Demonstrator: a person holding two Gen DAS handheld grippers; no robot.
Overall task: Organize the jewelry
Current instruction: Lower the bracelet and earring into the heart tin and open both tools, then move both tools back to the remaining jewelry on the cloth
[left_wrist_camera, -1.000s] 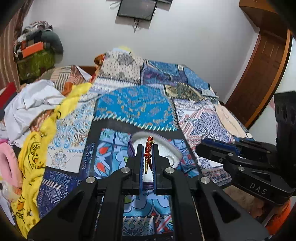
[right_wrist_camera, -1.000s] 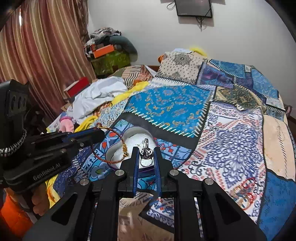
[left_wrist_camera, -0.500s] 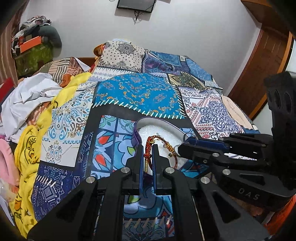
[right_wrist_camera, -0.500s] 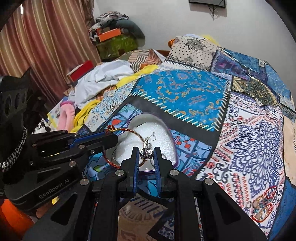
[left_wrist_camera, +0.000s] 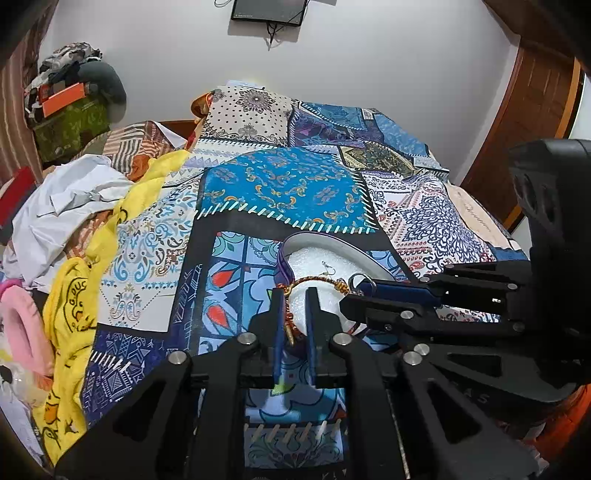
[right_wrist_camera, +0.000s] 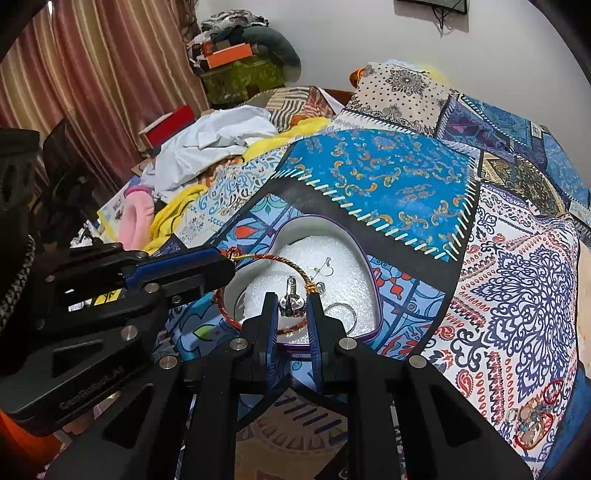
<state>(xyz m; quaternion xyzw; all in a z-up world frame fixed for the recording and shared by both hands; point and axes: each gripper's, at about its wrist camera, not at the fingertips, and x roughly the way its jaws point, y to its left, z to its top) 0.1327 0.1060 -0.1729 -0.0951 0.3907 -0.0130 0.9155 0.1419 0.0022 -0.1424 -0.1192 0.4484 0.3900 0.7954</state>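
I see a bed under a patchwork bedspread (left_wrist_camera: 280, 188) filling mid-frame, a white wall (left_wrist_camera: 369, 55) with a dark screen (left_wrist_camera: 269, 10) at top, striped curtains (right_wrist_camera: 92, 74) upper left, a wooden door (left_wrist_camera: 532, 122) upper right.

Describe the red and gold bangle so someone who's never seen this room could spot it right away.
Start at the patchwork quilt covering the bed, then find the heart-shaped box with white foam on its near edge. The bangle is the thin red-and-gold hoop draped across the box's left rim, at the left gripper. It is far bigger than the silver earrings there.
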